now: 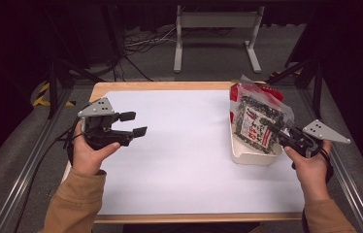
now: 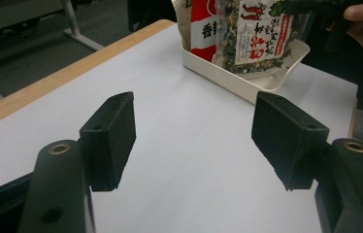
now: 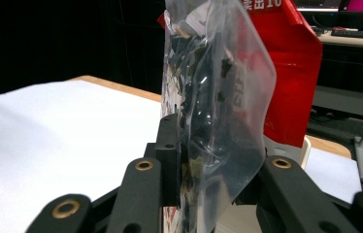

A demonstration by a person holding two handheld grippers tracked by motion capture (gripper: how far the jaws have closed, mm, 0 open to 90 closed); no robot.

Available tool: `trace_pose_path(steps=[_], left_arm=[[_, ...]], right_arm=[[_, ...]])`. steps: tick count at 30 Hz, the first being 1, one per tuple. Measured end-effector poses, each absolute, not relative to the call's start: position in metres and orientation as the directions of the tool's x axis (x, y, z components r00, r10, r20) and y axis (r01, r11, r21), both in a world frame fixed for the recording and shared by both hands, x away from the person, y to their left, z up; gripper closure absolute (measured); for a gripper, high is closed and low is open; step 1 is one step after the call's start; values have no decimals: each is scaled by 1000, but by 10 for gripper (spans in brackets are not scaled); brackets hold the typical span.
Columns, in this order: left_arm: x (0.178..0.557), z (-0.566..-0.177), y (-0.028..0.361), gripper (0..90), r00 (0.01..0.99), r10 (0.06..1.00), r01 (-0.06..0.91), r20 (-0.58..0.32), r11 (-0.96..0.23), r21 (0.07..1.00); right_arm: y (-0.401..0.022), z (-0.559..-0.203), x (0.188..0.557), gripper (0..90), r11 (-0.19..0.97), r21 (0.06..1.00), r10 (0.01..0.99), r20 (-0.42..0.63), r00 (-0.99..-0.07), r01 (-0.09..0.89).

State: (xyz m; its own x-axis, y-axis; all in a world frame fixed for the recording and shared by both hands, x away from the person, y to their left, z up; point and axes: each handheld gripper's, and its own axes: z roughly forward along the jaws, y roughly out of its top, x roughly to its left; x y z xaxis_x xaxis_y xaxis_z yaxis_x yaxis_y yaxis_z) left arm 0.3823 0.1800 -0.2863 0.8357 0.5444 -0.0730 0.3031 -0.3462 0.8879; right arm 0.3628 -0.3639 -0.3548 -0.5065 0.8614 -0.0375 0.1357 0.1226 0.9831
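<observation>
One clear snack bag stands pinched between the right claw pads.

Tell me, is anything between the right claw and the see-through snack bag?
No. The right claw is already closed on the clear snack bag, which stands in the white tray in front of a red bag.
</observation>
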Motion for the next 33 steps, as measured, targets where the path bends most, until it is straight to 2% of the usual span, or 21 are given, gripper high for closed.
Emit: trace_pose_path(steps=[6, 9, 13, 22, 27, 33], left_arm=[[381, -292, 180, 334, 832, 549, 310, -76, -347, 885], [377, -295, 181, 334, 829, 554, 312, -77, -344, 886], [370, -300, 186, 334, 820, 568, 313, -74, -337, 888], [354, -317, 200, 334, 804, 591, 305, -69, -309, 901], [344, -328, 203, 335, 803, 592, 296, -66, -300, 907], [329, -340, 209, 337, 809, 584, 263, -58, -272, 925]], right_arm=[[-375, -352, 359, 674, 58, 989, 864, 17, -503, 133], [-377, -349, 357, 473, 38, 991, 865, 31, -501, 127], [-378, -347, 350, 347, 47, 989, 854, 34, -519, 143], [-380, -349, 328, 289, 98, 982, 845, 5, -535, 163], [-382, -357, 313, 271, 104, 975, 835, 22, -549, 197], [-379, -367, 299, 268, 143, 966, 798, 16, -602, 215]])
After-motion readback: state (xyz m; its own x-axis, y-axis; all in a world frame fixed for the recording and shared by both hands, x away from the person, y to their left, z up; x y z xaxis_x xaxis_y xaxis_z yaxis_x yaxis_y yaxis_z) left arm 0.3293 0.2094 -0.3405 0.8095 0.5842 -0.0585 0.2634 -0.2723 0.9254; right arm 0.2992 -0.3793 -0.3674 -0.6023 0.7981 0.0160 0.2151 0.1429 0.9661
